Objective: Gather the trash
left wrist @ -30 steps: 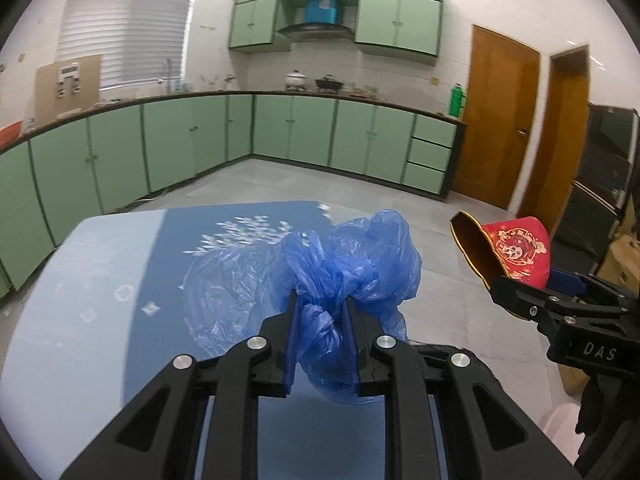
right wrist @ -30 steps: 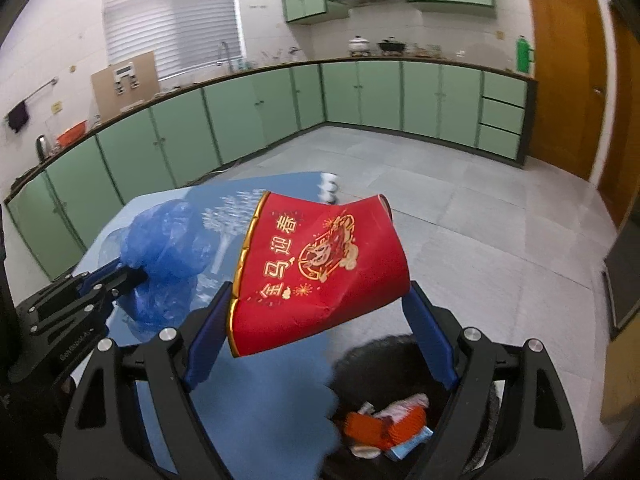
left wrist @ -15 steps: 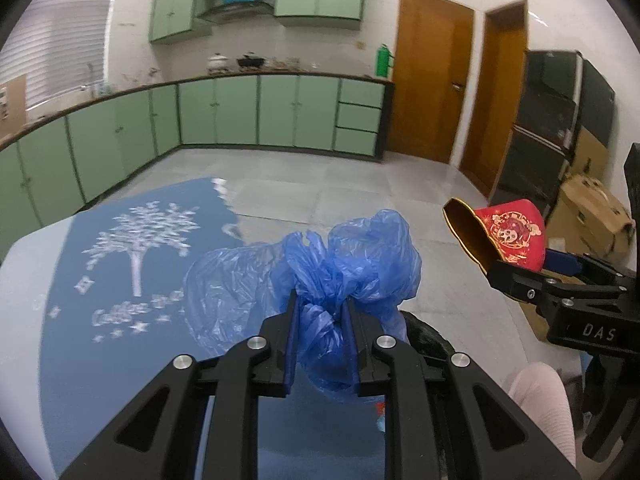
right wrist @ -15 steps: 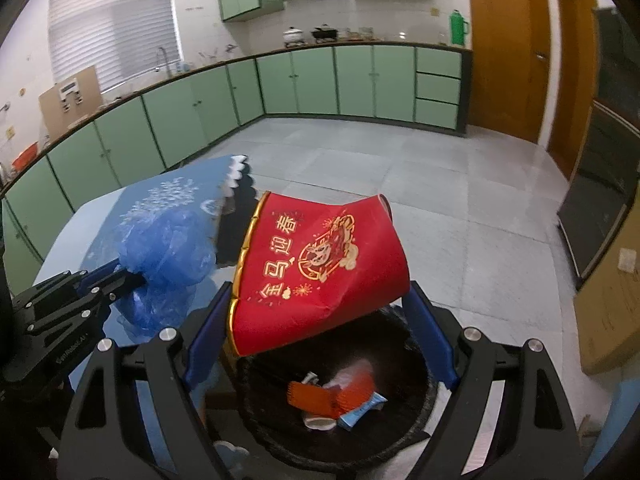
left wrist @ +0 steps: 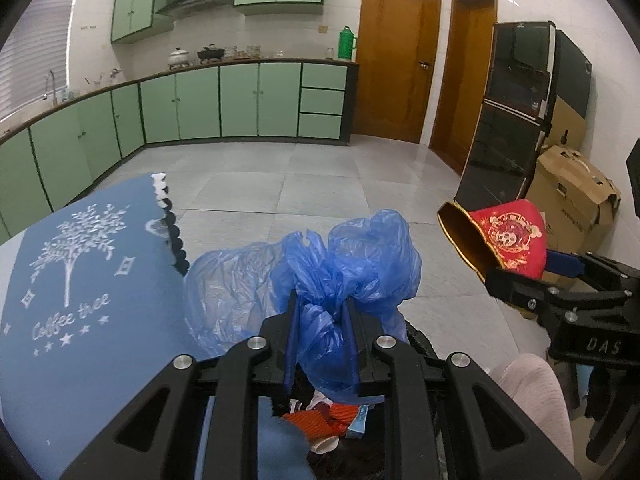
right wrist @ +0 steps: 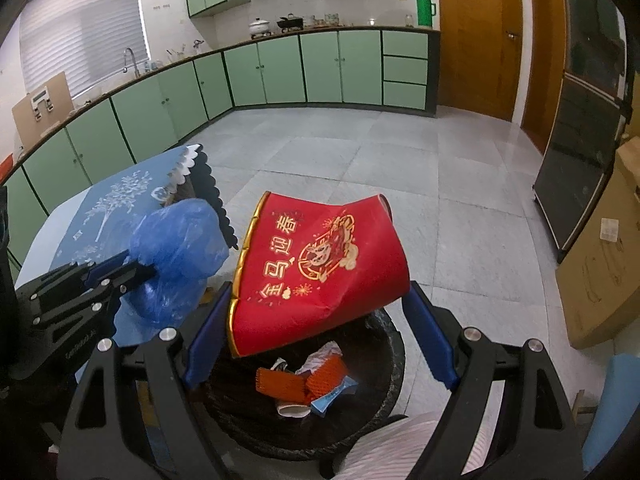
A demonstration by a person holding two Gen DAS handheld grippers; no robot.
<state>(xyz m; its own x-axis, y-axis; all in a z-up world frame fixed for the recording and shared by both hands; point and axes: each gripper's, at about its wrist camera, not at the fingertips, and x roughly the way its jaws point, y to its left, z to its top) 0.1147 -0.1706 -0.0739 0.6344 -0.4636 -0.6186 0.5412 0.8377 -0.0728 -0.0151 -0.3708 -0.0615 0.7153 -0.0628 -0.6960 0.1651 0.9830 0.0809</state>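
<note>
A crumpled blue plastic bag [left wrist: 344,264] bunched between the clamped left claw [left wrist: 322,344], while the right claw [right wrist: 320,332] gripped one creased red paper cup [right wrist: 320,272] with gold lettering, both held above a black-lined bin [right wrist: 384,344] of wrappers beside the blue-clothed tabletop [left wrist: 80,280].

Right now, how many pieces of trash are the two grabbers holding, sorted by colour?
Blue: 1, the crumpled blue plastic bag pinched in the left gripper.
Red: 1, the squashed red paper cup with gold rim between the jaws of the right gripper.
Total: 2, both above the black-lined trash bin.
</note>
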